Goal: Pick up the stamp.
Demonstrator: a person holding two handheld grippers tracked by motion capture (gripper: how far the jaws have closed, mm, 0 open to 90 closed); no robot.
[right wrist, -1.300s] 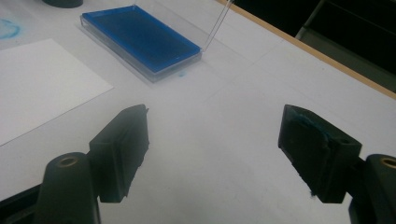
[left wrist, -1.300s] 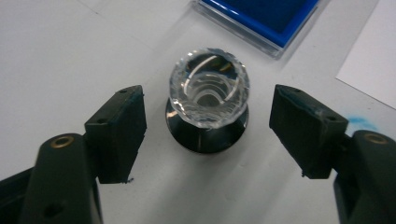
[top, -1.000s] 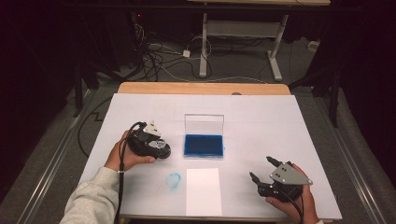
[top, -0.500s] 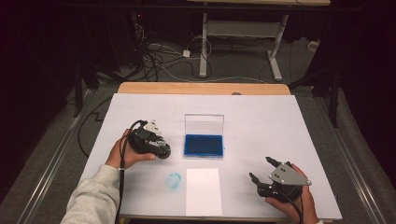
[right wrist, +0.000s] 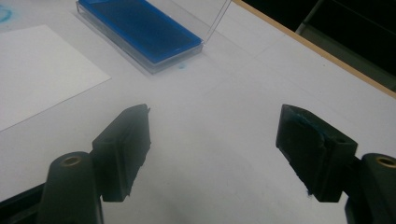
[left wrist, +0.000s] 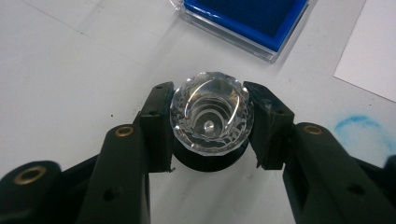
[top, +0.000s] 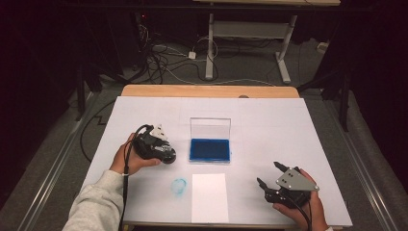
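Pinching a clear faceted stamp (left wrist: pixel 211 116) by its two sides, the left hand-held gripper (left wrist: pixel 210 123) has just been closing on it above the white worktop (top: pixel 269 130). This detail is clear in the left gripper view; the high view shows the stamp left of the open blue ink pad (top: pixel 210 149). The right hand-held gripper (right wrist: pixel 215 149) stands spread, nothing between, beside the white paper (top: pixel 210 197).

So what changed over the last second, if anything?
The left gripper has just been closing its jaws; they now press both sides of the faceted clear glass stamp with a black base. The right gripper narrowed slightly, nothing between its jaws. Both hands, the open blue ink pad and white paper sheet stayed put.
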